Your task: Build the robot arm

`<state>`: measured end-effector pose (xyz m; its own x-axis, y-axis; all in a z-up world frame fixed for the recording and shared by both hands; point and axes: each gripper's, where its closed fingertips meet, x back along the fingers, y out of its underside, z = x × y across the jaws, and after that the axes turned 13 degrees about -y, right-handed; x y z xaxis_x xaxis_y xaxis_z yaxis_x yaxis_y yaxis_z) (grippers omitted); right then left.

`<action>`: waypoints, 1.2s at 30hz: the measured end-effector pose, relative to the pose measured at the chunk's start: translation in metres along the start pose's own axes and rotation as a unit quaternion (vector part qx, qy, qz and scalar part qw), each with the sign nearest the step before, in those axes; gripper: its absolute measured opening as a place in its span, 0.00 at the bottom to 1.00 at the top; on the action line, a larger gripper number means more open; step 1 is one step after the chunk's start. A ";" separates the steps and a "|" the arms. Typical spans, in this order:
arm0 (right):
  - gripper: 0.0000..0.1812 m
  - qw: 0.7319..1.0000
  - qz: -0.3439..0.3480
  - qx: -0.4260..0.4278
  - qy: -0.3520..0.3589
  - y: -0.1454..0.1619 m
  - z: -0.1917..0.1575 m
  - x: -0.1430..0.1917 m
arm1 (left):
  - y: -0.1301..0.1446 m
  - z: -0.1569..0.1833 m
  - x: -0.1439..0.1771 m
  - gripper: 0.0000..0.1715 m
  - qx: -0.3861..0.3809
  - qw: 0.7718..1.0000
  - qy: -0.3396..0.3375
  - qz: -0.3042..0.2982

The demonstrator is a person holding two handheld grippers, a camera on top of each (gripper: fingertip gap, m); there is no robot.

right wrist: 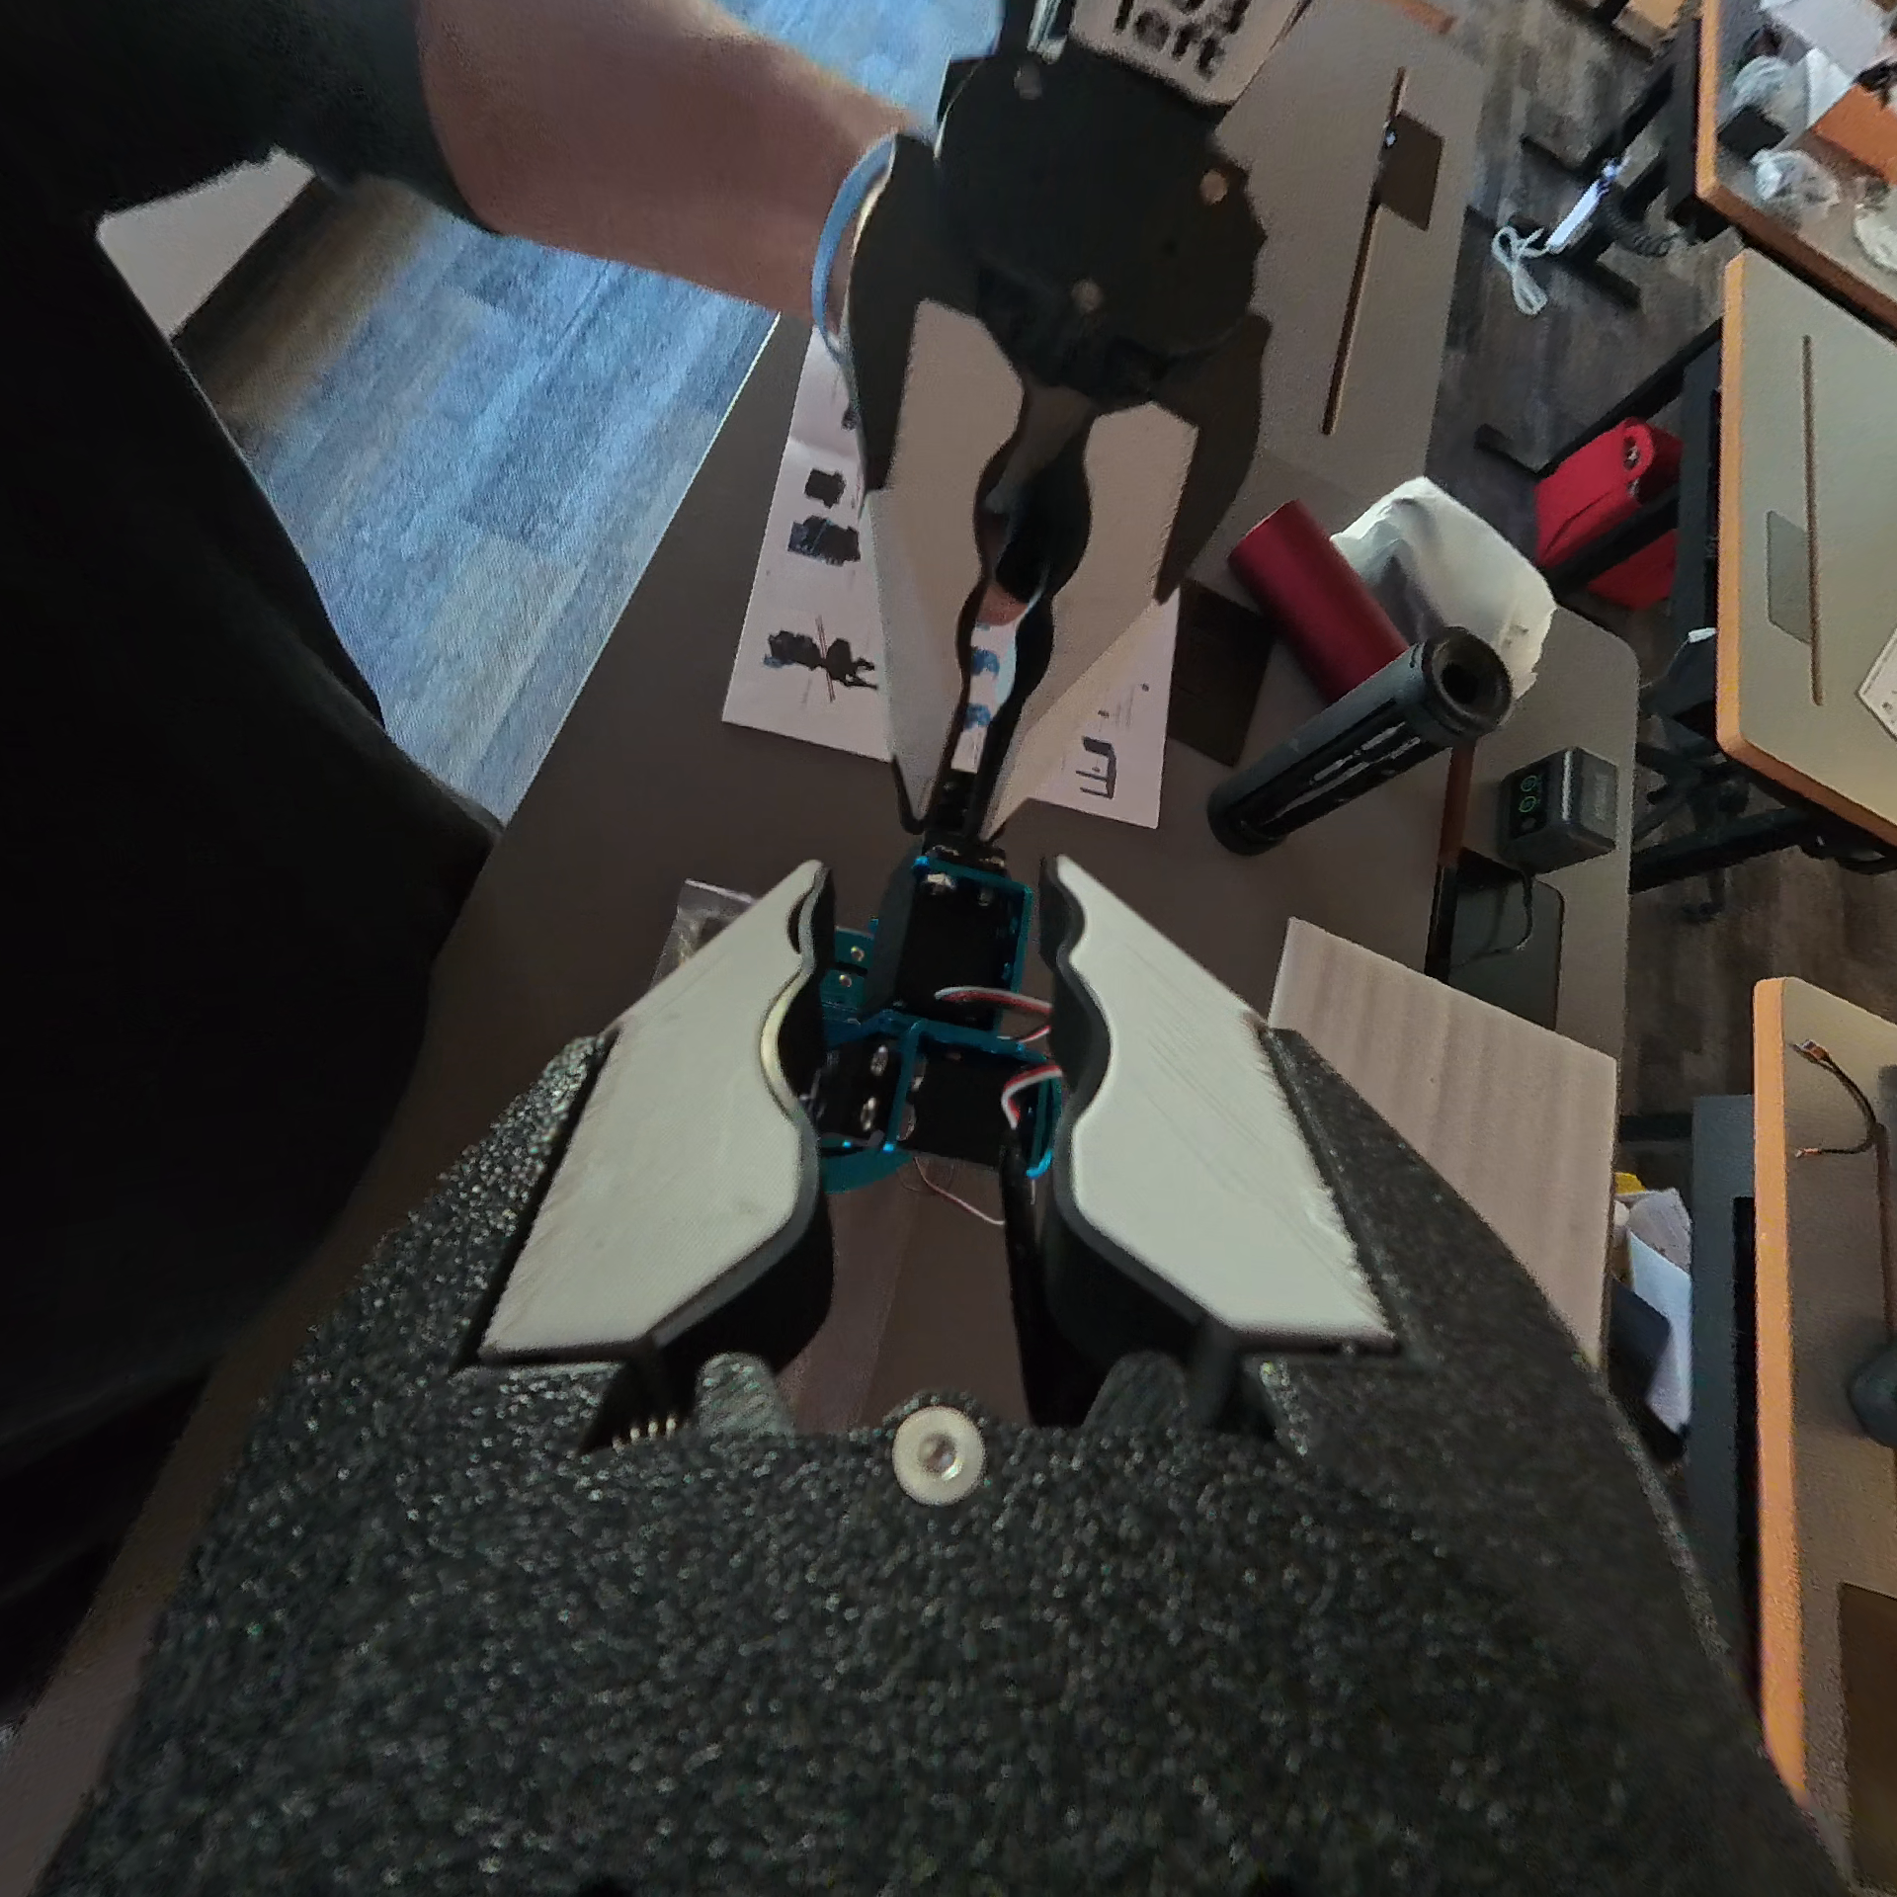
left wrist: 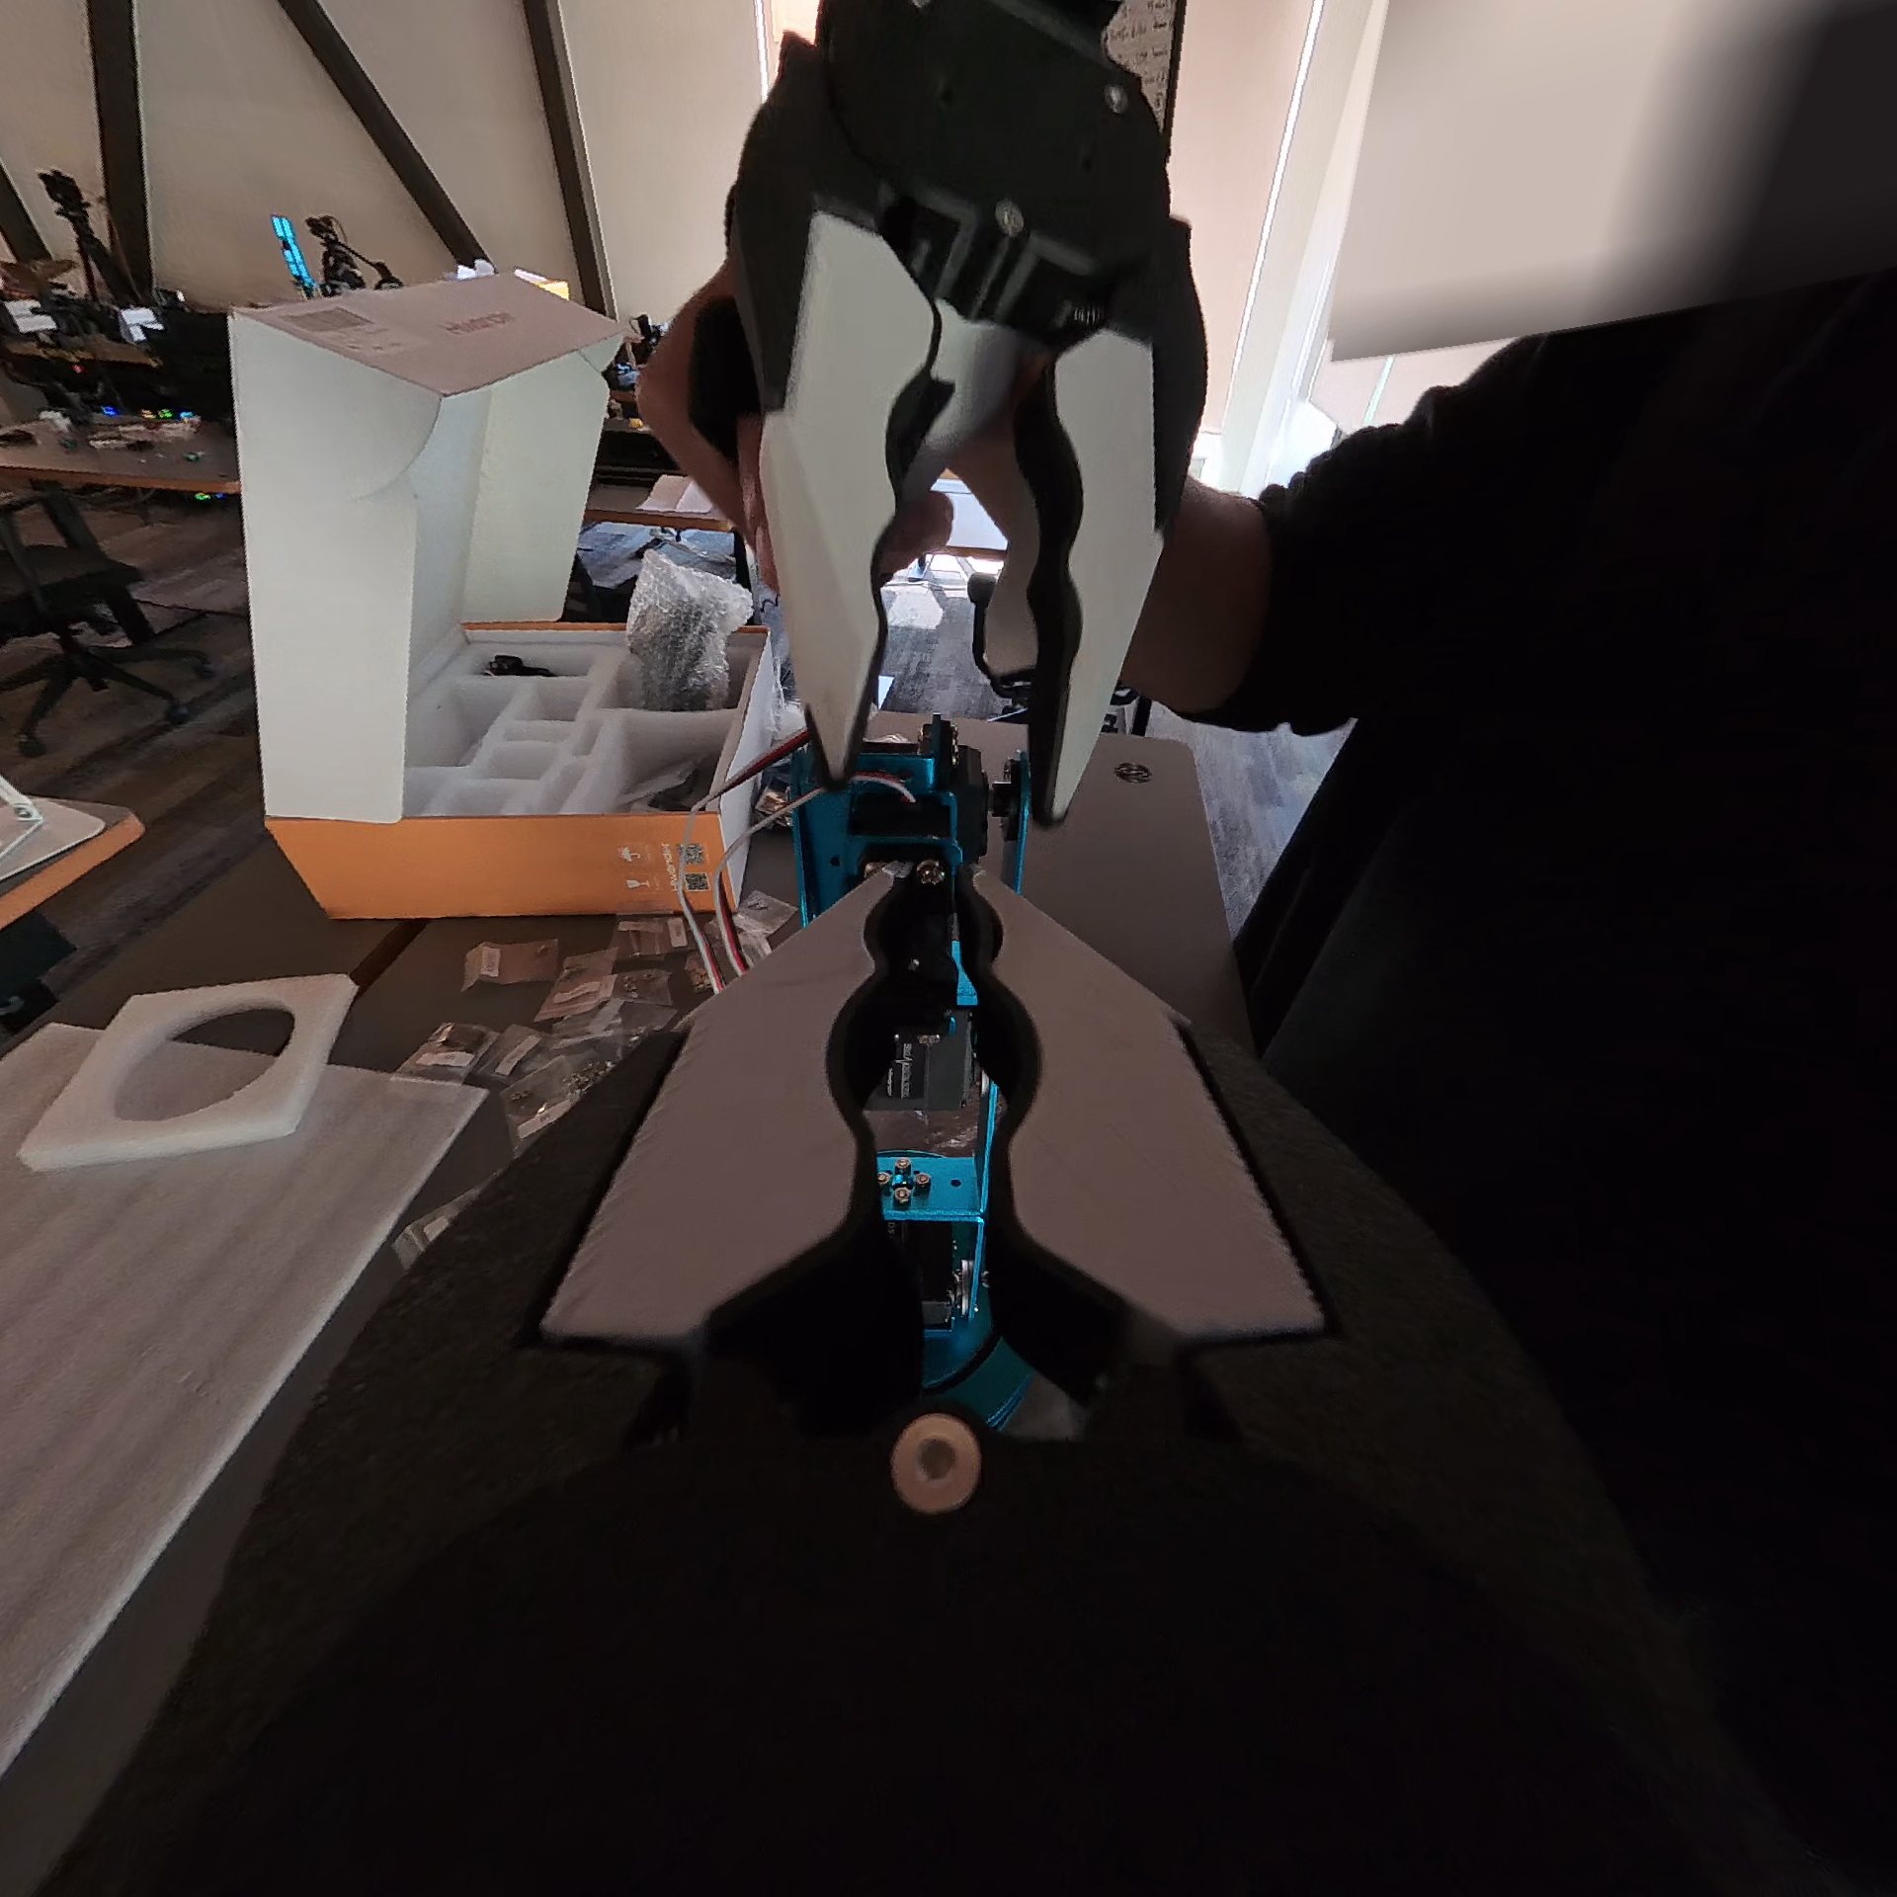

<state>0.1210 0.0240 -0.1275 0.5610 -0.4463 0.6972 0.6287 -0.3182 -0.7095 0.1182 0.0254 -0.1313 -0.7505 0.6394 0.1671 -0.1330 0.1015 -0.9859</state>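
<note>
left wrist view: my left claw (left wrist: 929, 873) is clamped on the blue servo arm (left wrist: 903, 821), right claw (right wrist: 932, 893) spread apart around it, brown desk (right wrist: 636, 801), open box (left wrist: 493, 657), office behind.

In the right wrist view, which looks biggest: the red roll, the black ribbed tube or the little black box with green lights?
1. Black ribbed tube
2. Red roll, though partly hidden behind the tube
3. Black box with green lights, clearly smallest

All three lie at similar distance, so the order is fair.
</note>
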 end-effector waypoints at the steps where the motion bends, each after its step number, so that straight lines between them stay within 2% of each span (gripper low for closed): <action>1: 0.22 1.000 0.013 -0.006 0.005 0.000 0.000 0.004 | 0.000 0.001 -0.002 0.05 -0.002 1.000 0.000 -0.001; 6: 0.25 0.996 0.069 -0.052 0.038 0.011 0.001 0.006 | -0.001 0.002 -0.003 0.06 -0.004 1.000 0.004 0.004; 10: 0.26 0.991 0.093 -0.066 0.067 0.013 0.006 0.006 | -0.002 0.005 0.000 0.12 0.000 1.000 0.000 0.024; 12: 0.27 0.983 0.140 -0.081 0.085 0.010 0.006 0.020 | -0.003 0.004 0.002 0.19 0.002 0.999 -0.015 0.037; 15: 0.29 0.964 0.215 -0.116 0.106 0.020 0.002 0.039 | -0.001 0.003 0.006 0.22 0.001 0.998 -0.032 0.054; 19: 0.33 0.934 0.300 -0.174 0.086 0.043 -0.007 0.031 | 0.009 -0.006 0.004 0.25 0.018 0.997 -0.048 0.062; 23: 0.41 0.926 0.317 -0.186 0.083 0.065 -0.012 0.003 | 0.029 -0.005 -0.011 0.27 0.009 0.998 -0.045 0.035; 25: 0.41 0.924 0.331 -0.175 0.085 0.063 -0.011 -0.004 | 0.033 -0.004 -0.019 0.26 -0.004 0.999 -0.046 0.030; 29: 0.38 0.928 0.333 -0.132 0.103 0.052 -0.006 -0.008 | 0.026 -0.006 -0.024 0.15 -0.032 0.997 -0.054 0.039; 36: 0.34 0.935 0.319 -0.120 0.094 0.051 -0.002 -0.009 | 0.025 -0.008 -0.020 0.14 -0.047 0.998 -0.040 -0.008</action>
<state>0.1475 0.0101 -0.1700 0.6621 -0.7414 0.1090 0.0463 -0.1047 -0.9934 0.1352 0.0209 -0.1593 -0.7988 0.5742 0.1796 -0.0866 0.1857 -0.9788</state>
